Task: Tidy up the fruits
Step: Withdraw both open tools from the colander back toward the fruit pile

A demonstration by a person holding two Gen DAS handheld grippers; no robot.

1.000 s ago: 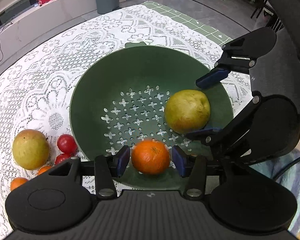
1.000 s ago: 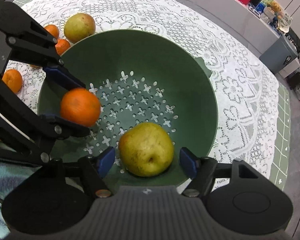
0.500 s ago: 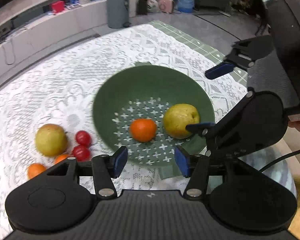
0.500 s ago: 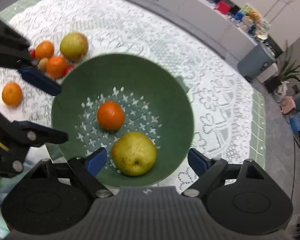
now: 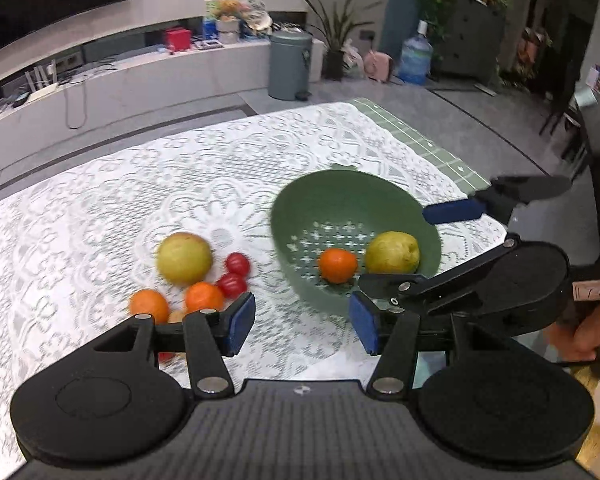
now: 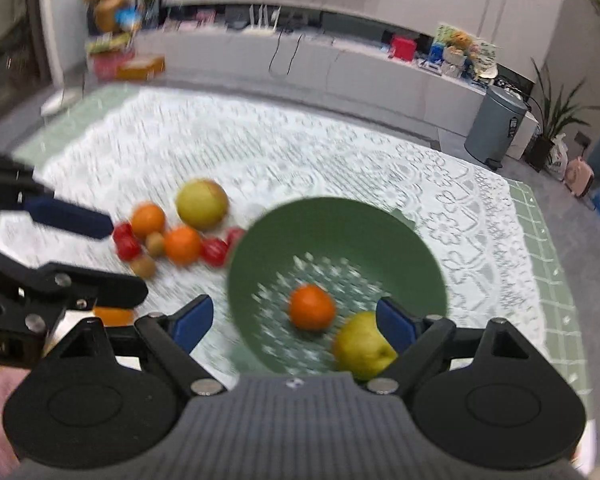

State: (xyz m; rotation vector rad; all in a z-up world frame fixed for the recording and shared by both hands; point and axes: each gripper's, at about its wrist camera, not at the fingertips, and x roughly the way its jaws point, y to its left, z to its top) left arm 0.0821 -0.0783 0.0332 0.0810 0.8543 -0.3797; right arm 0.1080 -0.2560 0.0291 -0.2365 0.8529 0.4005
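Both grippers empty: left gripper [image 5: 302, 326] and right gripper [image 6: 296, 326] fingers spread wide. Perforated green plastic bowl [image 5: 300, 208] holds two fruits. Next, likely: centre the jaws over one loose orange tangerine [image 5: 204, 297], clear of the neighbouring red cherry tomatoes [image 5: 232, 284].

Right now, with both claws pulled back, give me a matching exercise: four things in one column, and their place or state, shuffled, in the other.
Things:
1. pear
2. apple
3. left claw
4. bin

Places or states:
A. open, holding nothing
B. on the floor beyond the table
C. inside the green bowl, beside an orange
D. on the lace cloth, left of the bowl

Pairs: 1-C, 2-D, 3-A, 4-B
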